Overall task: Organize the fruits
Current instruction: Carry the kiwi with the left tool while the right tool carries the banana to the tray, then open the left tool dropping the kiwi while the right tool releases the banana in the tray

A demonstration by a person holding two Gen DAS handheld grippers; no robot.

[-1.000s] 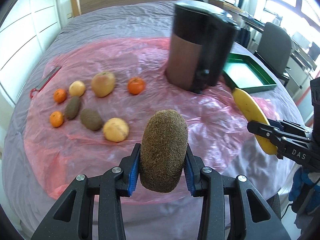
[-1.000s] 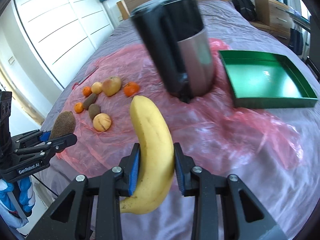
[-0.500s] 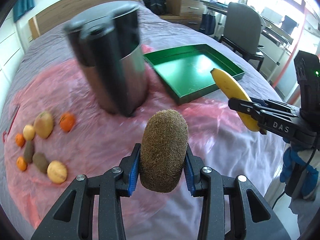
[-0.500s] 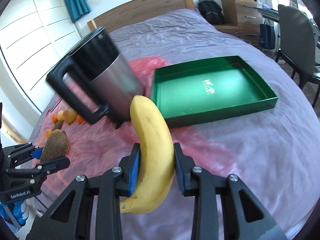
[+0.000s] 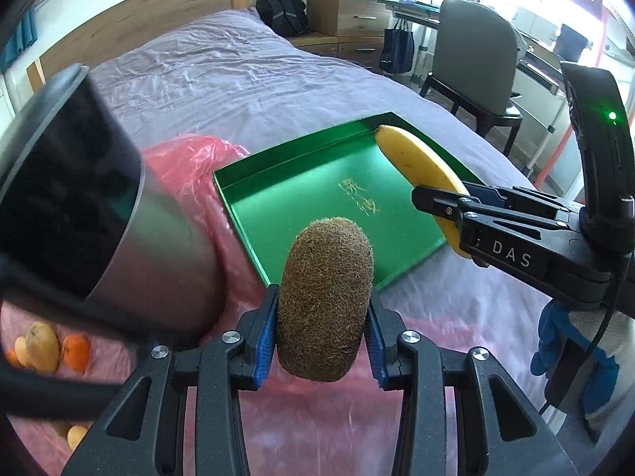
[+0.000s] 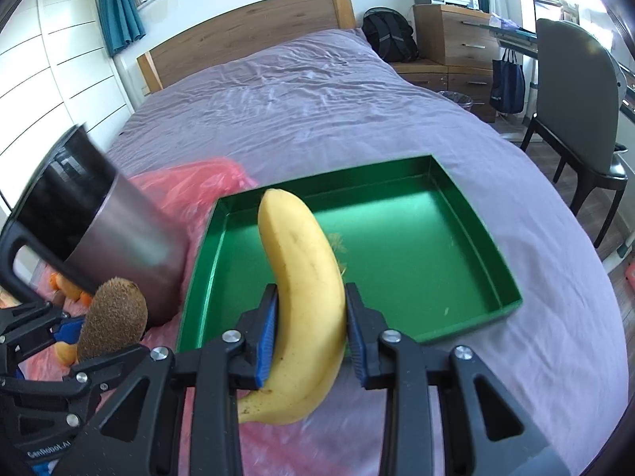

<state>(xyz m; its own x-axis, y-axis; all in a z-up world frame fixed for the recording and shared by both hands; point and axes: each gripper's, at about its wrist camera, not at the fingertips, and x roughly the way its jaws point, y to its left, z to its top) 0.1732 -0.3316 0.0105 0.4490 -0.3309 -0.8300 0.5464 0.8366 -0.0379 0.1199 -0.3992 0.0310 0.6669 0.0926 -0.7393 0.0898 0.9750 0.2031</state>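
While blurred mug (image 5: 99, 214) hides fruit | left claw (image 5: 322, 341) clamps kiwi (image 5: 323, 301) | right claw (image 6: 311, 337) clamps banana (image 6: 305, 297)

purple-sheeted bed (image 6: 317, 91) carries a pink plastic sheet (image 5: 190, 154) and green tray (image 6: 476, 246).

Left gripper (image 5: 323, 347) and right gripper (image 6: 309, 343) — side by side, tilted downward — each have jaws clamped.

From my left camera the dark mug (image 5: 79, 206) is smeared with blur and cut off at the left edge, hiding most of the loose fruits (image 5: 47, 347) at lower left. The kiwi (image 5: 324, 301) covers the green tray's (image 5: 301, 146) near rim. On my right camera the banana (image 6: 307, 301) hides the tray's gold marking.
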